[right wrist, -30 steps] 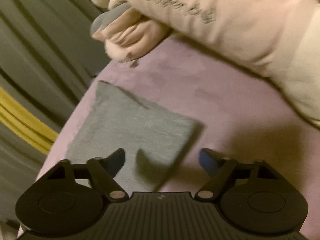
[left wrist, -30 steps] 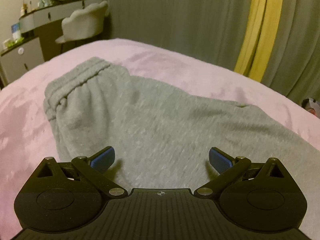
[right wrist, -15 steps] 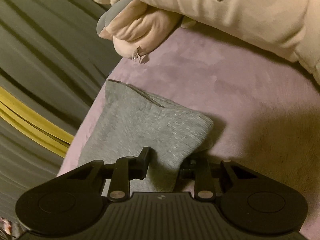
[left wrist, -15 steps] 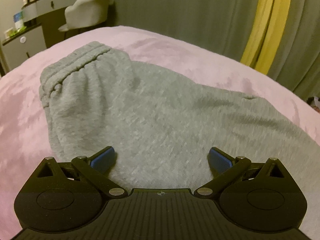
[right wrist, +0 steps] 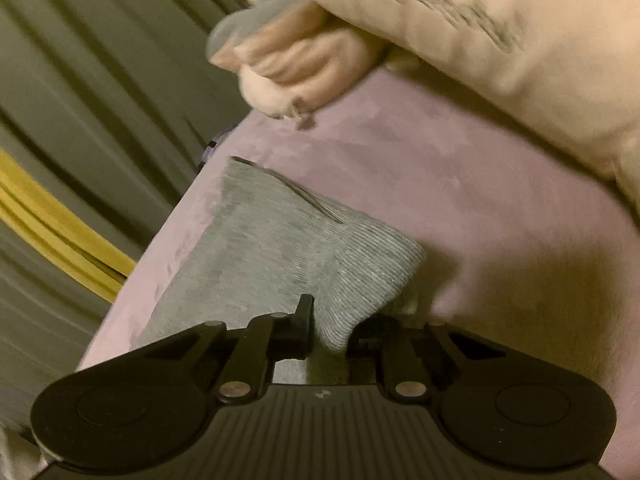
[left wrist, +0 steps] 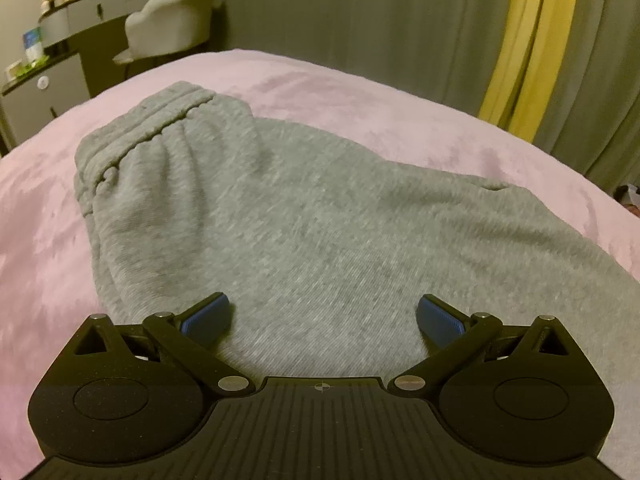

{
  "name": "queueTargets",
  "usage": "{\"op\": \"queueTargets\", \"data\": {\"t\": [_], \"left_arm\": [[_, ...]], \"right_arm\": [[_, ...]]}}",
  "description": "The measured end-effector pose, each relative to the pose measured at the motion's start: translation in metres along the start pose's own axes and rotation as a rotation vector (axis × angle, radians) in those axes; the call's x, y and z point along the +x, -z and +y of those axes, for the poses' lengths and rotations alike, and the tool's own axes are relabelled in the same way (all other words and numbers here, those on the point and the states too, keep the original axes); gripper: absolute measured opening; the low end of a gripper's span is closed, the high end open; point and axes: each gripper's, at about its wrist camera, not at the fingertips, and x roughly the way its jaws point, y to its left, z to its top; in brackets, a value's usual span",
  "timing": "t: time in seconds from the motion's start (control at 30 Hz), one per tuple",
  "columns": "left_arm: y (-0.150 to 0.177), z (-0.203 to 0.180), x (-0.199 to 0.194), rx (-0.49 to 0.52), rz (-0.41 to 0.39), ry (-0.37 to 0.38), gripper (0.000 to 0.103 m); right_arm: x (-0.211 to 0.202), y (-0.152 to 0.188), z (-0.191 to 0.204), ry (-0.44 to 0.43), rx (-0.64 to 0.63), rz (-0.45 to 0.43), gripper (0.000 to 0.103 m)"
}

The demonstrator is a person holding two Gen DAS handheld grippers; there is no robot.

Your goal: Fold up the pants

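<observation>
Grey sweatpants lie flat on a pink bedspread, waistband at the far left, legs running off to the right. My left gripper is open and empty, hovering low over the seat of the pants, blue pads spread wide. In the right wrist view the leg cuff of the pants lies near the bed's edge. My right gripper is shut on the near corner of the cuff, and the fabric bunches between its jaws.
A cream pillow with dark lettering and a pink plush lie just beyond the cuff. Grey and yellow curtains hang behind the bed. A desk with a white chair stands at the far left.
My right gripper closed on the leg cuff and has lifted its corner slightly. My left gripper stayed open and drifted a little over the pants.
</observation>
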Motion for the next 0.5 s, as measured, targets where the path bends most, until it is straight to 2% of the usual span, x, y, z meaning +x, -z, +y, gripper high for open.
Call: {"op": "queueTargets", "data": {"t": [0.13, 0.23, 0.3, 0.37, 0.43, 0.5], "left_arm": [[0.000, 0.002, -0.002, -0.004, -0.005, 0.006, 0.103], [-0.001, 0.003, -0.002, -0.007, -0.001, 0.008, 0.103], [-0.001, 0.003, -0.001, -0.008, 0.002, 0.006, 0.103], [-0.001, 0.002, -0.003, -0.008, 0.000, 0.005, 0.103], [0.000, 0.003, -0.004, -0.010, -0.005, 0.006, 0.103], [0.000, 0.004, -0.006, -0.016, -0.009, 0.009, 0.103]], "right_arm": [[-0.017, -0.003, 0.043, -0.023, -0.145, -0.057, 0.011], [-0.037, 0.004, 0.102, -0.087, -0.317, -0.106, 0.011], [-0.054, 0.027, 0.156, -0.183, -0.497, -0.135, 0.011], [-0.067, 0.063, 0.206, -0.300, -0.675, -0.136, 0.011], [-0.071, 0.111, 0.243, -0.452, -0.821, -0.070, 0.011], [-0.061, 0.163, 0.266, -0.514, -0.962, 0.017, 0.012]]}}
